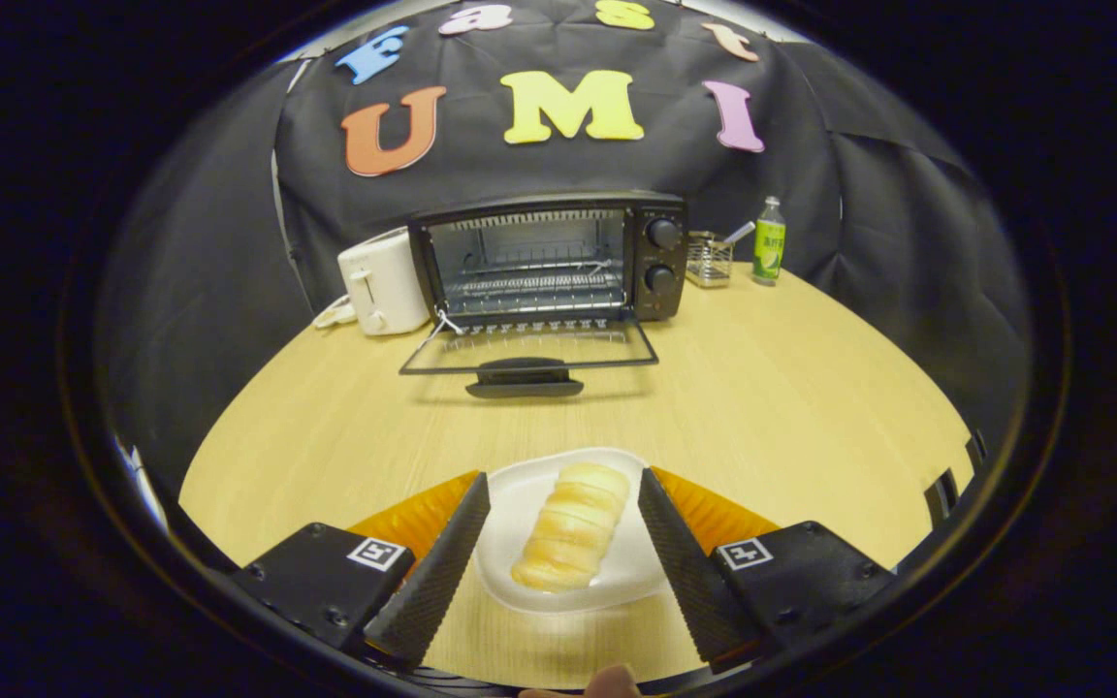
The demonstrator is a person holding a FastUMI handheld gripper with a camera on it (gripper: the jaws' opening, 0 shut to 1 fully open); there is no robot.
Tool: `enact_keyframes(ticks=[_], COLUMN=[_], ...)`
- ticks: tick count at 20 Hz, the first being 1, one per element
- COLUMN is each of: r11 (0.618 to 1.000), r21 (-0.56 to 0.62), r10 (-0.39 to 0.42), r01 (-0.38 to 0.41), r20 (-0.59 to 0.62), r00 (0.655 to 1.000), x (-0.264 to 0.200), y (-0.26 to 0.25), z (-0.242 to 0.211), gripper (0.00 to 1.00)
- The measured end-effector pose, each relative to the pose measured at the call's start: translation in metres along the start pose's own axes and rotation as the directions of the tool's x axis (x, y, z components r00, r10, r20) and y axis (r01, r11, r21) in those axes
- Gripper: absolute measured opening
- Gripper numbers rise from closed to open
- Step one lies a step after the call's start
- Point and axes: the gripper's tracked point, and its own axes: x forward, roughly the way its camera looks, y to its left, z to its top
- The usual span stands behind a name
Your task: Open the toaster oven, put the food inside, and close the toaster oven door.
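Observation:
A ridged bread roll (573, 525) lies on a small white plate (520, 499) on the wooden table, right between my fingers. My gripper (563, 483) is open, one finger on each side of the plate, and neither finger presses on it. Far beyond the fingers stands the black toaster oven (551, 260). Its glass door (529, 351) is folded down flat toward me, handle at the near edge. The wire rack inside is bare.
A white toaster (384, 284) stands against the oven's left side. To the oven's right are a small wire basket (710, 258) and a green bottle (769, 242). Bare wooden tabletop (762, 388) stretches between the plate and the oven door.

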Motion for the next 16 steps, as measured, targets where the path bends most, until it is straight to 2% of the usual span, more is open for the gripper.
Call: enact_keyframes(ticks=[9,13,16], r11=[0.997,0.996,0.994], r21=[0.071,0.070,0.097], r10=[-0.031,-0.042,-0.041], r01=[0.035,0.048,0.049], r20=[-0.061,-0.091,-0.091], r00=[0.998,0.995,0.995], x=[0.022,0.025,0.025], y=[-0.007,-0.010,-0.011], z=[-0.025,-0.033,-0.037], gripper=[0.97,0.86,0.70])
